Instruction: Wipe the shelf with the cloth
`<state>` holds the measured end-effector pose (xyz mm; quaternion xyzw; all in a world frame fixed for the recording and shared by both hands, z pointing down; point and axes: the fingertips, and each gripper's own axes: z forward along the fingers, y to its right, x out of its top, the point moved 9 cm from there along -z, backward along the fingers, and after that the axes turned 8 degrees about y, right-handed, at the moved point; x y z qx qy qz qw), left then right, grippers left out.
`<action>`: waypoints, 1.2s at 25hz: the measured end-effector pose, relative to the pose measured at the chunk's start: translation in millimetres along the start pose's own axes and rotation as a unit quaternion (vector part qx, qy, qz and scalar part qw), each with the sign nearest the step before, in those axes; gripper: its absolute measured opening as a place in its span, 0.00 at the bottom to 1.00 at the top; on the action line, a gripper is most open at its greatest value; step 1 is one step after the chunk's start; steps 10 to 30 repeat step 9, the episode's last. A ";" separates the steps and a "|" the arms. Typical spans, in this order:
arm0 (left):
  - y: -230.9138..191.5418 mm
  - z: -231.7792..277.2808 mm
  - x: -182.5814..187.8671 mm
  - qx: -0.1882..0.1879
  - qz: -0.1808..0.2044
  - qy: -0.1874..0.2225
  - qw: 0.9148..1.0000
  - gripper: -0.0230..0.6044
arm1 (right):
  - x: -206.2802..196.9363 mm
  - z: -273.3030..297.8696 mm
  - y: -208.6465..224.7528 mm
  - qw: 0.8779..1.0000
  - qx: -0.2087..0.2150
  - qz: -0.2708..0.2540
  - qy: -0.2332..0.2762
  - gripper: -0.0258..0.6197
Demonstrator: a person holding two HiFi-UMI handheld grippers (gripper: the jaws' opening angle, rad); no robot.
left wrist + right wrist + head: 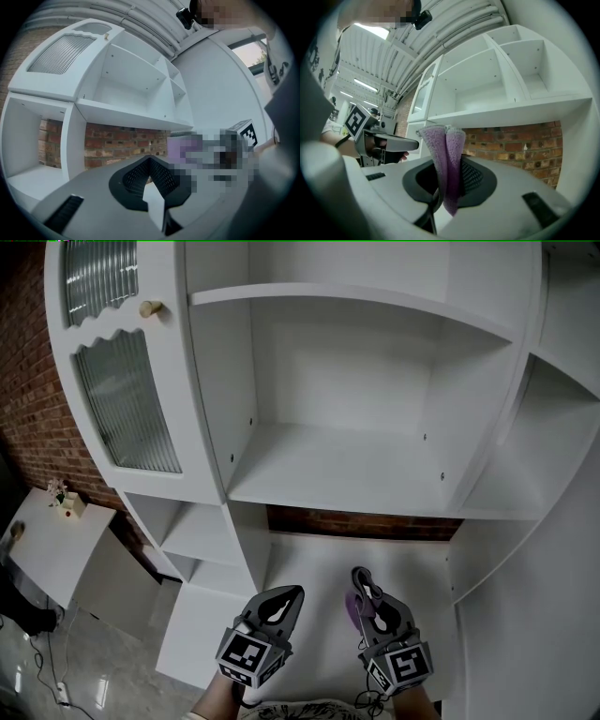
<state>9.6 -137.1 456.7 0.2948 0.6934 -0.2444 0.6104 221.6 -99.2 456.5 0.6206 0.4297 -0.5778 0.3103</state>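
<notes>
A white shelf unit fills the head view; its wide middle shelf (pixel 347 472) is bare and lies above and ahead of both grippers. My right gripper (pixel 364 589) is low at the bottom centre, shut on a folded purple cloth (pixel 352 608). In the right gripper view the cloth (pixel 446 154) stands up between the jaws, with the shelf (pixel 511 110) beyond. My left gripper (pixel 286 601) hovers beside the right one, shut and holding nothing. The left gripper view shows its jaws meeting in a point (pixel 150 164) below the shelf (pixel 136 118).
A ribbed-glass cabinet door (pixel 122 399) with a round knob (pixel 150 307) stands at the left. Brick wall (pixel 356 523) shows under the shelf, above a white counter (pixel 394 563). Narrow side shelves (pixel 553 427) are at the right. A small white table (pixel 56 545) and floor cables (pixel 52 667) lie lower left.
</notes>
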 end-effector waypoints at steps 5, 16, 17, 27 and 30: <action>-2.6 5.3 1.9 -0.002 0.004 0.000 1.000 0.06 | -1.1 4.9 3.1 1.000 0.000 -0.005 -0.003 0.15; -1.8 7.1 2.8 -0.004 0.006 0.001 1.000 0.06 | -2.1 6.3 2.6 1.000 0.006 -0.006 -0.003 0.15; -1.8 7.1 2.8 -0.004 0.006 0.001 1.000 0.06 | -2.1 6.3 2.6 1.000 0.006 -0.006 -0.003 0.15; -1.8 7.1 2.8 -0.004 0.006 0.001 1.000 0.06 | -2.1 6.3 2.6 1.000 0.006 -0.006 -0.003 0.15; -1.8 7.1 2.8 -0.004 0.006 0.001 1.000 0.06 | -2.1 6.3 2.6 1.000 0.006 -0.006 -0.003 0.15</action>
